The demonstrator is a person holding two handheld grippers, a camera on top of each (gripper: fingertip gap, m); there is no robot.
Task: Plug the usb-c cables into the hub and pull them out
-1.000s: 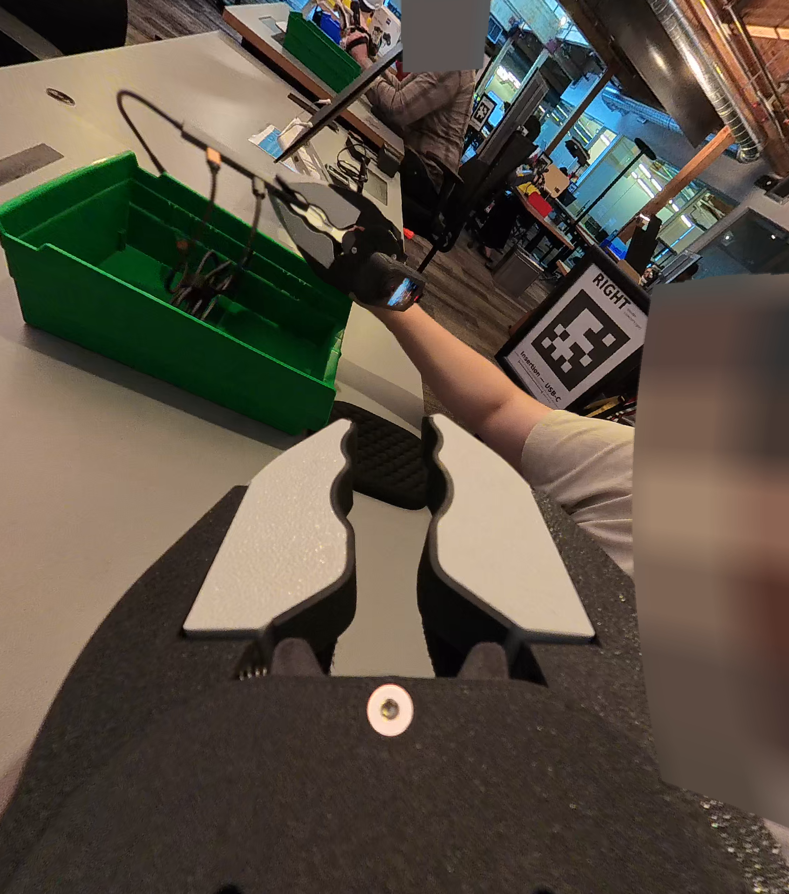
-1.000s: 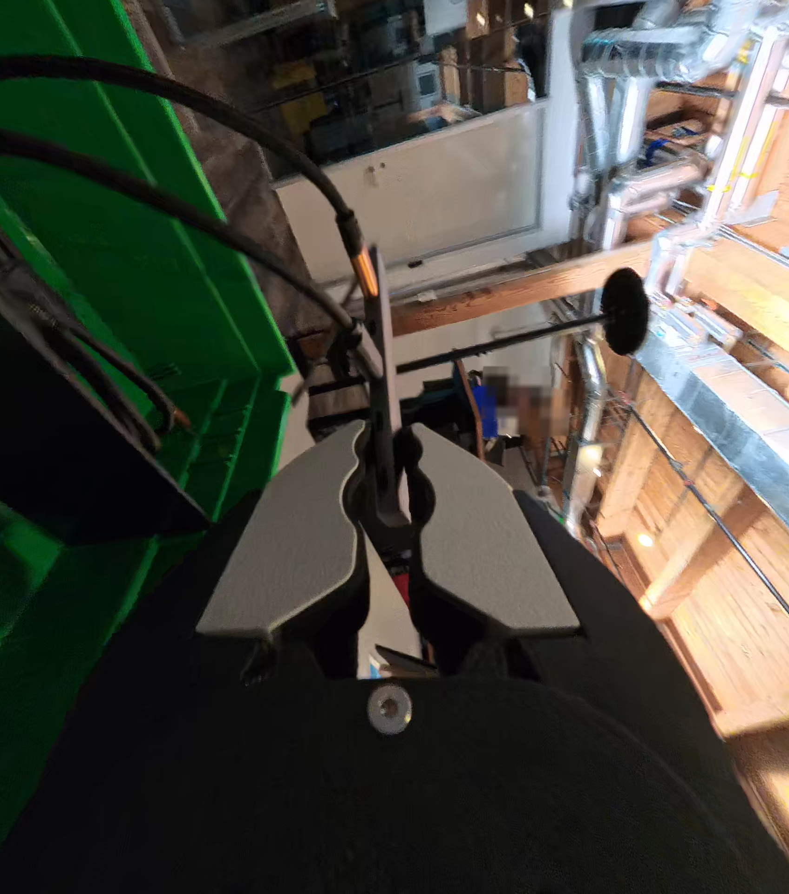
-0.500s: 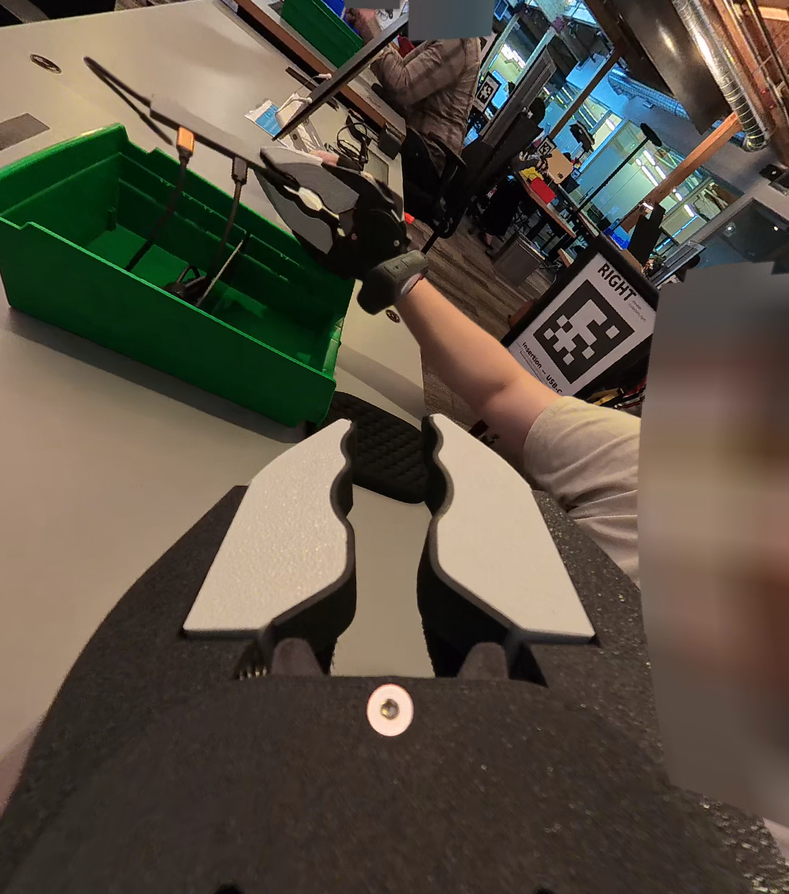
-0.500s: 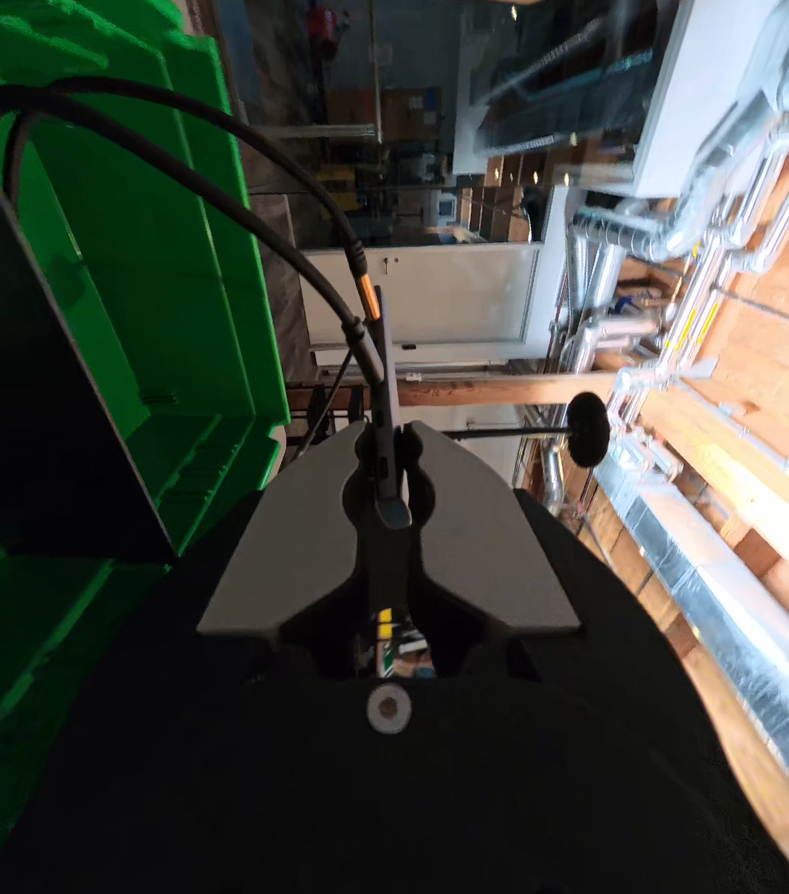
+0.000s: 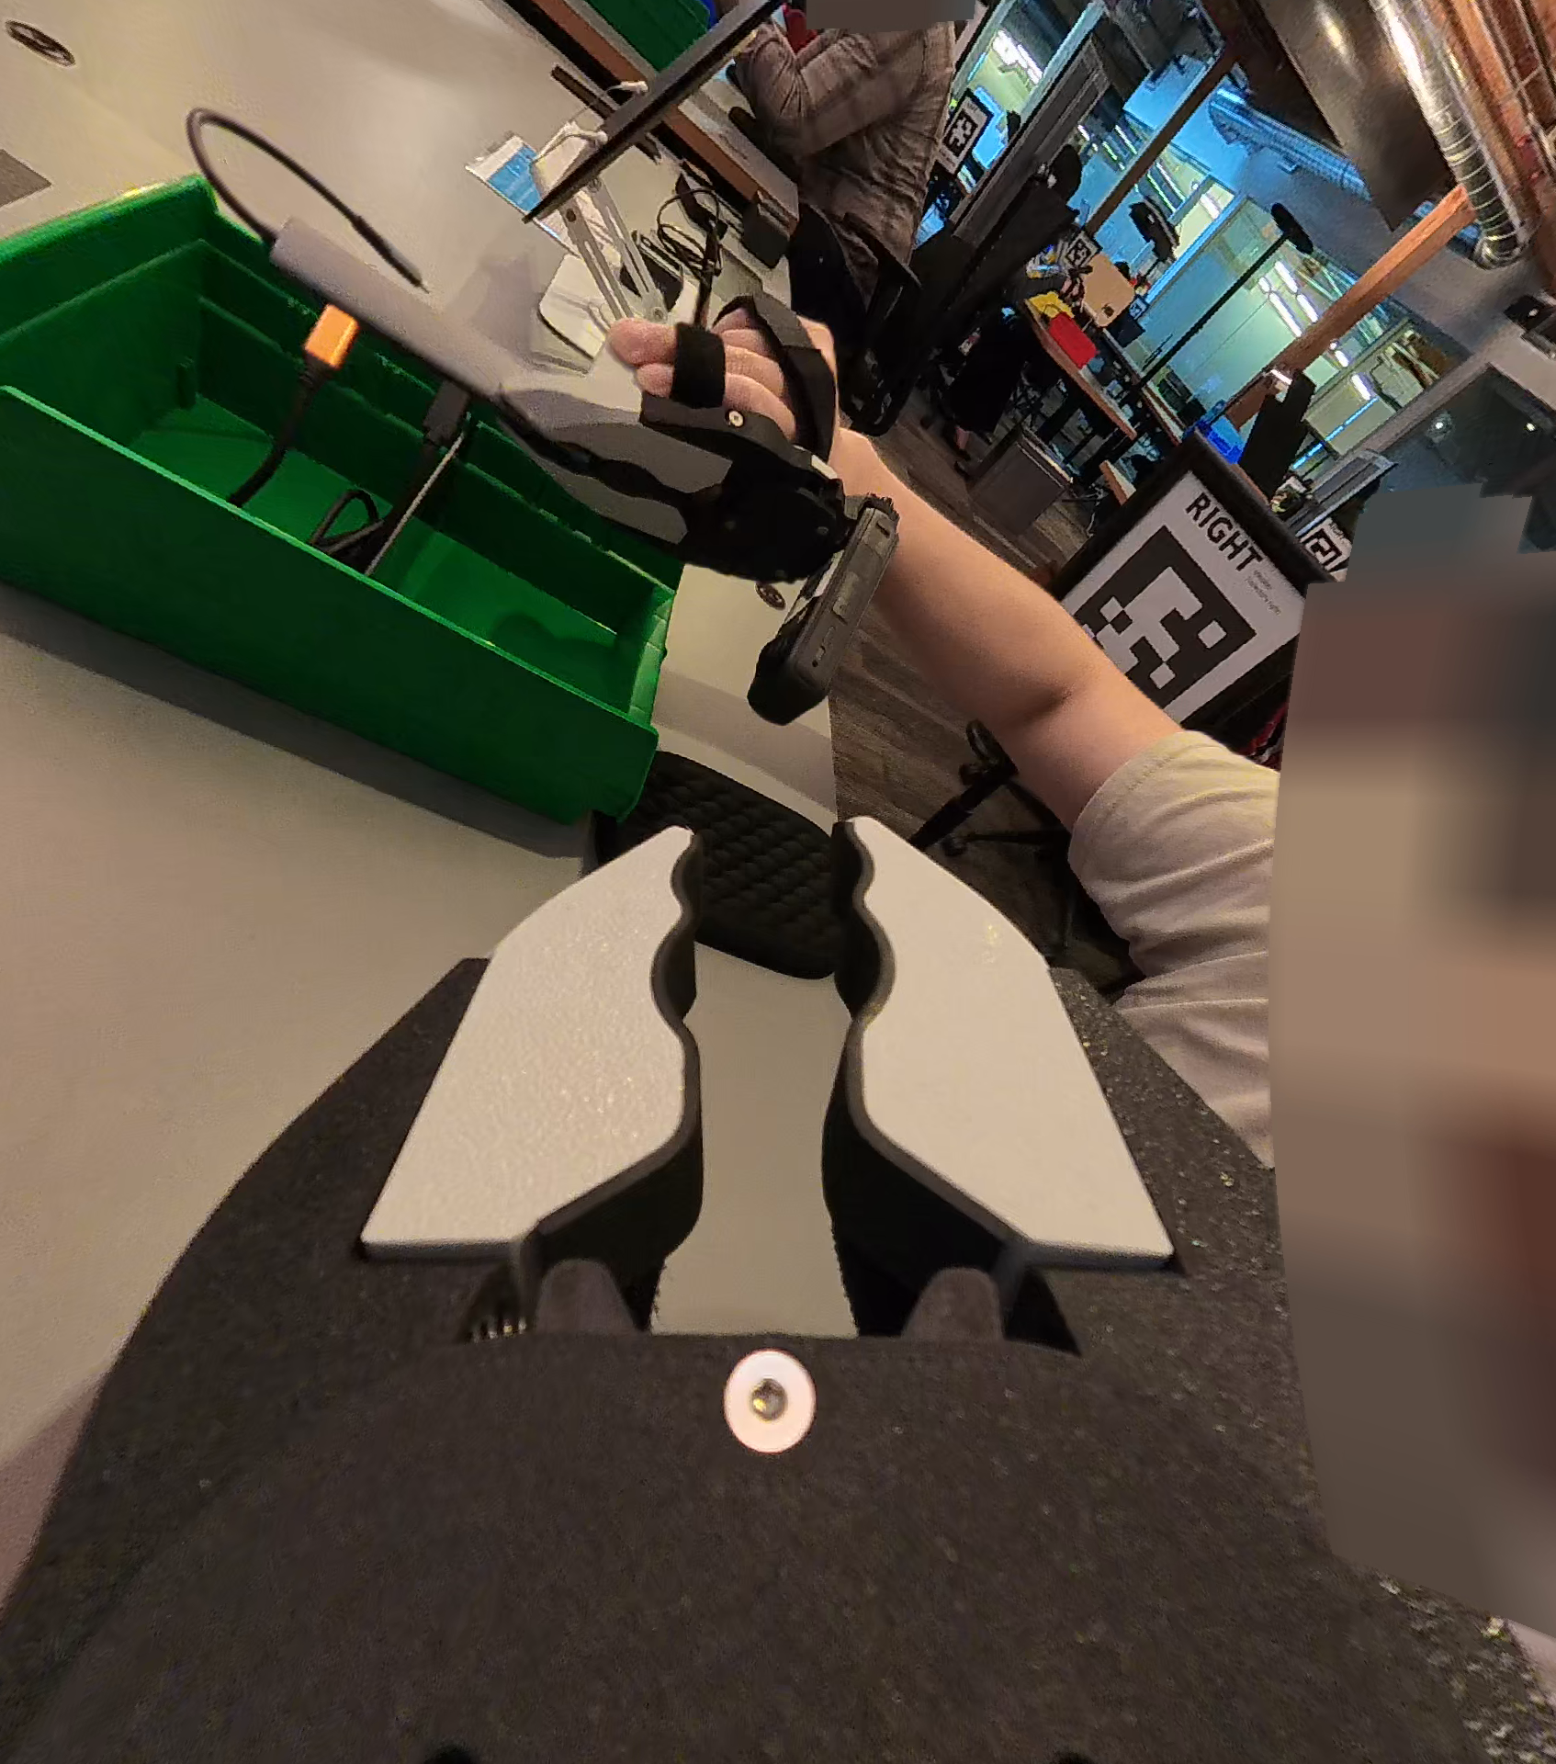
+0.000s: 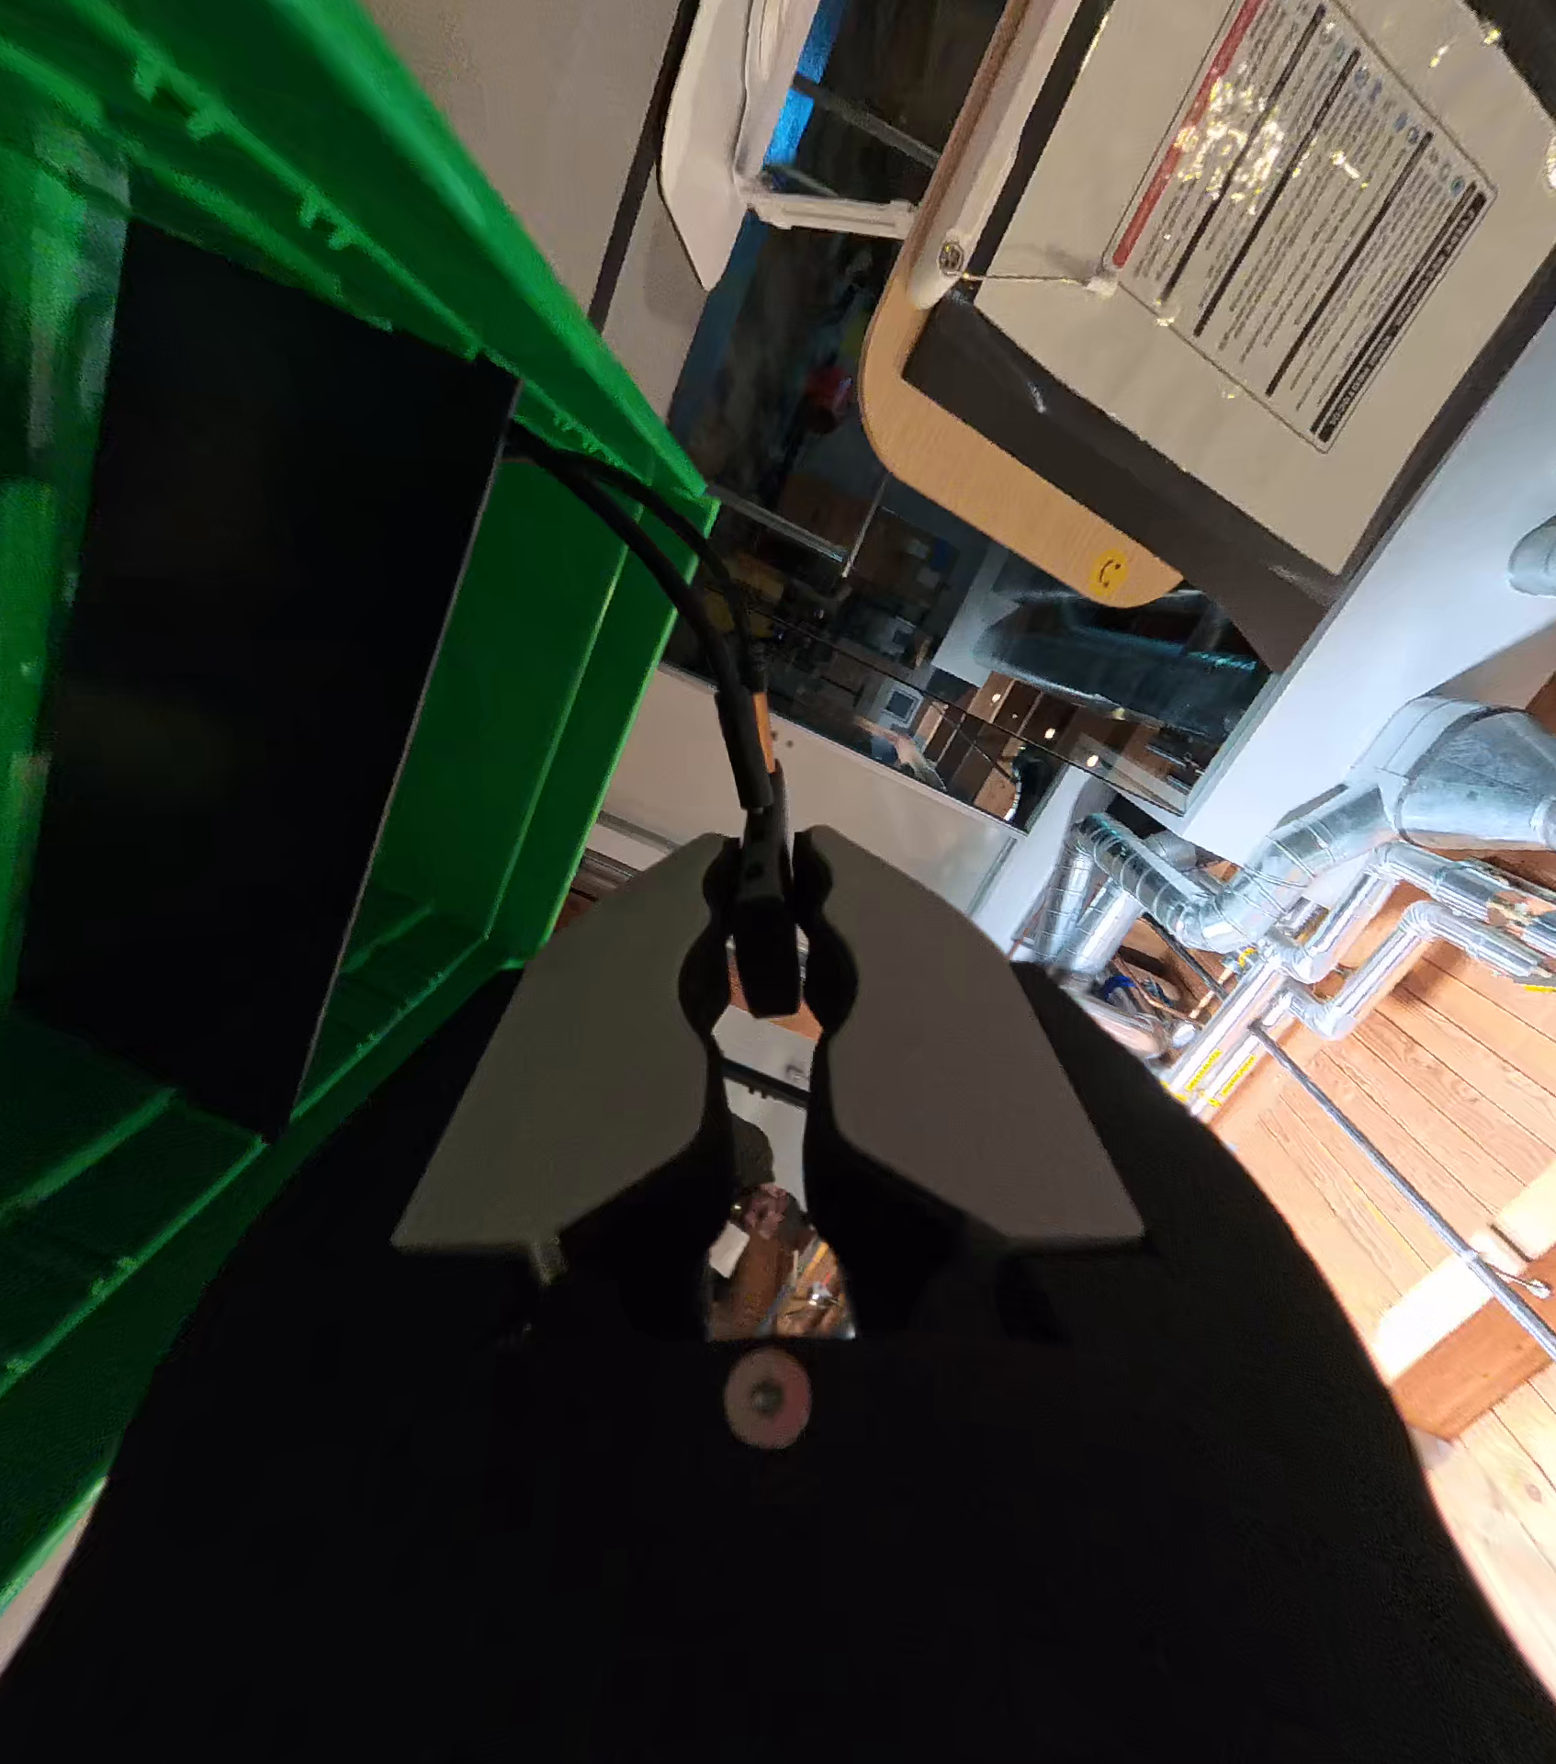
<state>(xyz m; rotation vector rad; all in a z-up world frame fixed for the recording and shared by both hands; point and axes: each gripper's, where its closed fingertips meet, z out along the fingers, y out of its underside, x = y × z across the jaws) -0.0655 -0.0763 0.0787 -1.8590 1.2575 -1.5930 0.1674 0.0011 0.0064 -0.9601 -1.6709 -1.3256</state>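
Note:
My right gripper (image 6: 767, 845) is shut on the end of a thin grey hub (image 6: 767, 940), seen edge-on between its fingers. In the left wrist view this gripper (image 5: 555, 420) holds the hub (image 5: 364, 286) in the air over a green bin (image 5: 297, 611). Two cables are plugged into the hub, one with an orange plug (image 5: 330, 339) and one with a black plug (image 5: 445, 410), and both hang down into the bin. The hub's own short lead (image 5: 240, 143) loops upward. My left gripper (image 5: 765, 859) is open and empty, low over the grey table (image 5: 135, 955).
A black foam pad (image 5: 755, 888) lies on the table just beyond my left fingertips, beside the bin's near corner. A black divider (image 6: 259, 668) stands inside the bin (image 6: 507, 668). The person's right arm (image 5: 994, 649) reaches across. A sign with a square code (image 5: 1175, 611) stands at the right. The left gripper's tips are roughly 25 centimetres from the right gripper's.
My right gripper has rolled and shifted with the hub, and the hub now points up-left over the bin with the cables swinging below. My left gripper has stayed open in place.

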